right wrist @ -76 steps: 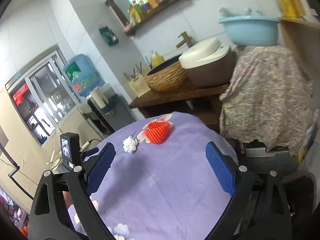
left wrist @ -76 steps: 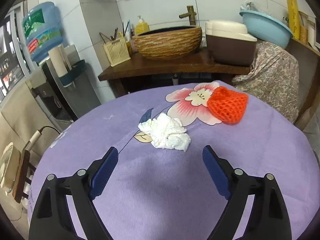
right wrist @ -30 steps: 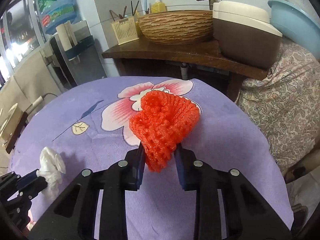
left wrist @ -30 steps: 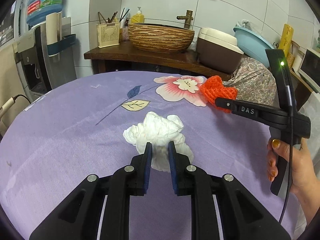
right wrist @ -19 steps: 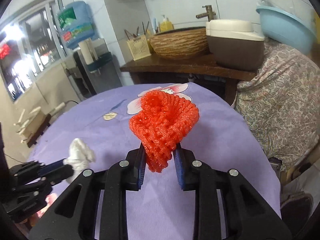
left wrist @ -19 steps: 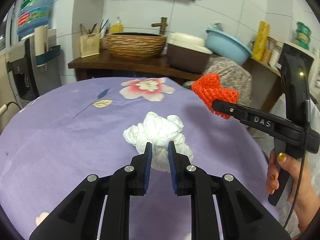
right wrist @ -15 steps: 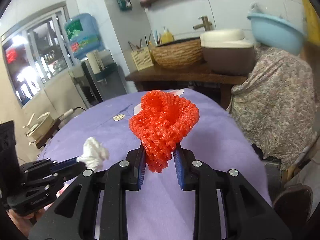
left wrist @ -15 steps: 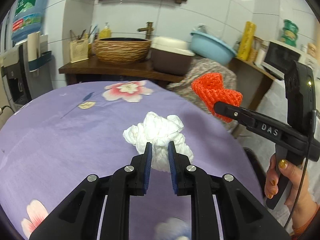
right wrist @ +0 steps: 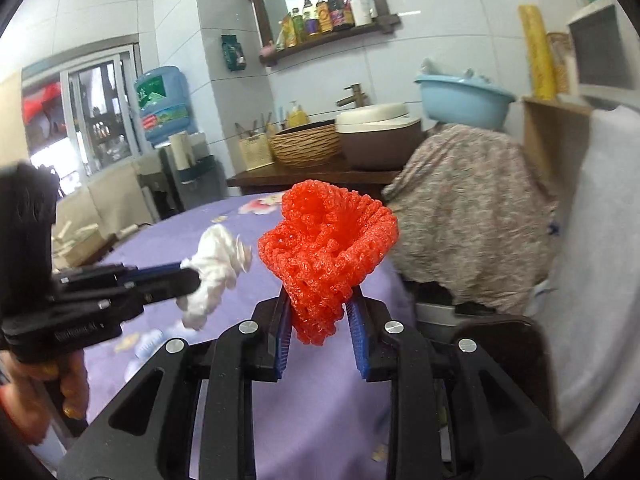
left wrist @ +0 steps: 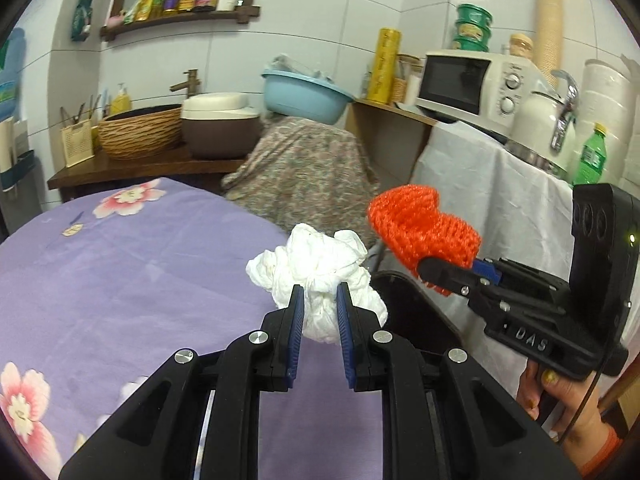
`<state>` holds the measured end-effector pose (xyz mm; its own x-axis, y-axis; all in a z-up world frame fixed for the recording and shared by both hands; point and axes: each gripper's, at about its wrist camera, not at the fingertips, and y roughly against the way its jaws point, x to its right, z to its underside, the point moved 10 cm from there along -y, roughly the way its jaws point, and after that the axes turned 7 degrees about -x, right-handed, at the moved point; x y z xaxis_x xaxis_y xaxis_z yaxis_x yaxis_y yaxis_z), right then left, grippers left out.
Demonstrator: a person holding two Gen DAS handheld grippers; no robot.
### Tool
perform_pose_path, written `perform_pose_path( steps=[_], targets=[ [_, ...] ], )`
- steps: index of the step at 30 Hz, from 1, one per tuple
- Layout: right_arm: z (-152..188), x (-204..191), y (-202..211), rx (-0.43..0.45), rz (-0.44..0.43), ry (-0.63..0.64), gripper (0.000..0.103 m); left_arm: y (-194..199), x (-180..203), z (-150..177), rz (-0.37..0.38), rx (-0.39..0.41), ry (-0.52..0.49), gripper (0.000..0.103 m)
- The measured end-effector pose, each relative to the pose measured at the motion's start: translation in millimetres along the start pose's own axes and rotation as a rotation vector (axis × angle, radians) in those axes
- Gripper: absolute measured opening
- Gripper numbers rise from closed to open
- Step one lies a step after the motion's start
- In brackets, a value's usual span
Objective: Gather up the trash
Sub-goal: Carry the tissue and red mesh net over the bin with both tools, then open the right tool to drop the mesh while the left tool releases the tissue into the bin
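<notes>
Purple flowery surface (left wrist: 120, 280) underneath, kitchen clutter behind. Left hand-held gripper (left wrist: 318, 320) clamped nearly closed on a tissue wad (left wrist: 316, 268), lifted clear off the cloth. Right hand-held gripper (right wrist: 320, 320) pinching an orange foam net (right wrist: 328, 248), also up in the air, just beside the tissue.

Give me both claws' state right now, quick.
Left claw: closed on the crumpled white tissue, lifted off the table.
Right claw: closed on the orange foam net, also in the air.
</notes>
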<state>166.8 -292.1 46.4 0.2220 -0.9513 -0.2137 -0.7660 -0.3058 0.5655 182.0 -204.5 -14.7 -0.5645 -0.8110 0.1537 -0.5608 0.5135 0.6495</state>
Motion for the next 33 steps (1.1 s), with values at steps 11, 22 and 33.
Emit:
perform_pose_path(
  steps=[11, 22, 33],
  targets=[
    [69, 89, 35, -0.01, 0.203, -0.078, 0.026, -42, 75, 10, -0.006, -0.036, -0.068, 0.017],
    [137, 173, -2, -0.14, 0.264, -0.232, 0.026, -102, 130, 33, 0.04, -0.112, -0.092, 0.018],
    [208, 232, -65, -0.298, 0.294, -0.371, 0.036, -155, 142, 52, 0.066, -0.207, -0.094, 0.017]
  ],
)
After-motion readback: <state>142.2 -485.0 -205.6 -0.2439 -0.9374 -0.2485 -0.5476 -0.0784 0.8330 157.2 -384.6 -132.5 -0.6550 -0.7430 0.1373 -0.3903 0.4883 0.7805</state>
